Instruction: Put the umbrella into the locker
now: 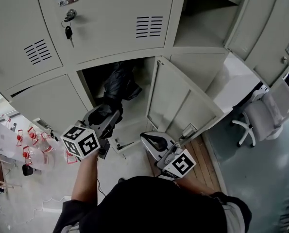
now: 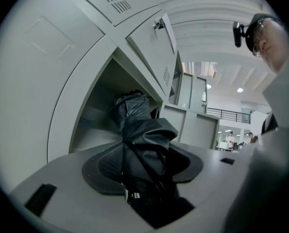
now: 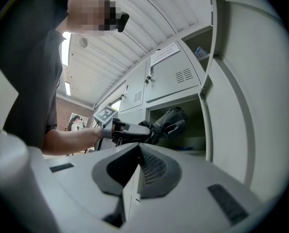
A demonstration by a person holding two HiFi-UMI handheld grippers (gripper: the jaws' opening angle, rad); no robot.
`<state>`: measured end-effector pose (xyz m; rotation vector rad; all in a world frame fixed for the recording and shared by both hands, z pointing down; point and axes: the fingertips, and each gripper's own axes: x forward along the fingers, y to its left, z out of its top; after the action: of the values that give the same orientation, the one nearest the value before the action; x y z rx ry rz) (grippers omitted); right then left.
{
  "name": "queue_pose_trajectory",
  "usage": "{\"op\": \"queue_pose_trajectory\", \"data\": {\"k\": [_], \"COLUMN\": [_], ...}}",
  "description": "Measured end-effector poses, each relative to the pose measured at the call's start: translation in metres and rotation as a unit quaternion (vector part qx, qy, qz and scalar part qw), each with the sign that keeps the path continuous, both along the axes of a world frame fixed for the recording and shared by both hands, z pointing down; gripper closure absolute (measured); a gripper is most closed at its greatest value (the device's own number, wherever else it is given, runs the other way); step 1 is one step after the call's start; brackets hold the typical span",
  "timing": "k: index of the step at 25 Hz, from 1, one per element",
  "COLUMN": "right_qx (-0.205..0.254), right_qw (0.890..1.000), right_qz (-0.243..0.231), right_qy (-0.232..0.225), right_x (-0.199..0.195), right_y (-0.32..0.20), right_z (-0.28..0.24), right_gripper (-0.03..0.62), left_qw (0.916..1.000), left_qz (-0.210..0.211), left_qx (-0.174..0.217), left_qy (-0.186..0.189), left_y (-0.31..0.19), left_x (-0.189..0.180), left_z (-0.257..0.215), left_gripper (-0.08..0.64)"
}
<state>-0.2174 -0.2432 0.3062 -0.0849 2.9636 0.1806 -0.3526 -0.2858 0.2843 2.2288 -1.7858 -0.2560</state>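
Observation:
My left gripper (image 1: pixel 108 115) is shut on a folded black umbrella (image 1: pixel 117 89) near its handle end. The umbrella's far end reaches into the open locker compartment (image 1: pixel 143 74), tilted up towards the back. In the left gripper view the dark fabric (image 2: pixel 142 140) bunches between the jaws and points into the opening (image 2: pixel 93 125). The compartment's door (image 1: pixel 178 98) stands swung out to the right. My right gripper (image 1: pixel 151 142) hangs below that door, shut with nothing in it. From the right gripper view I see the umbrella (image 3: pixel 171 120) in the left gripper (image 3: pixel 127 130) at the compartment's mouth (image 3: pixel 195 125).
A key (image 1: pixel 68 30) hangs in the lock of the door above. The upper right locker (image 1: pixel 207 13) is open. An office chair (image 1: pixel 261 118) stands at the right. Clear items with red parts (image 1: pixel 30 144) lie on the floor at the left.

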Motion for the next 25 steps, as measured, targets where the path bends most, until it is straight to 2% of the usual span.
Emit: {"op": "queue_pose_trajectory", "data": {"k": [5, 11, 19, 22, 25], "right_qx": [0.003, 0.007, 0.007, 0.009, 0.008], "right_qw": [1.000, 1.000, 0.999, 0.999, 0.999], "right_qz": [0.007, 0.016, 0.031, 0.038, 0.044], "right_qy": [0.001, 0.004, 0.008, 0.007, 0.003], "right_x": [0.008, 0.018, 0.035, 0.039, 0.044], "right_y": [0.001, -0.001, 0.002, 0.002, 0.002], "right_z": [-0.001, -0.002, -0.003, -0.005, -0.006], "right_gripper": [0.581, 0.580, 0.580, 0.581, 0.580], "left_qw": [0.9996, 0.9994, 0.9968, 0.9956, 0.9957], "left_qz": [-0.017, -0.029, -0.049, -0.055, -0.055], "left_qx": [0.001, 0.003, 0.008, 0.004, -0.010], "left_qy": [-0.022, -0.018, -0.063, -0.076, -0.074], "left_y": [-0.018, -0.037, -0.062, -0.072, -0.085], "left_x": [-0.008, -0.013, -0.018, -0.020, -0.021], "left_z": [-0.005, -0.014, -0.031, -0.034, -0.031], "left_gripper": [0.328, 0.328, 0.328, 0.328, 0.328]}}
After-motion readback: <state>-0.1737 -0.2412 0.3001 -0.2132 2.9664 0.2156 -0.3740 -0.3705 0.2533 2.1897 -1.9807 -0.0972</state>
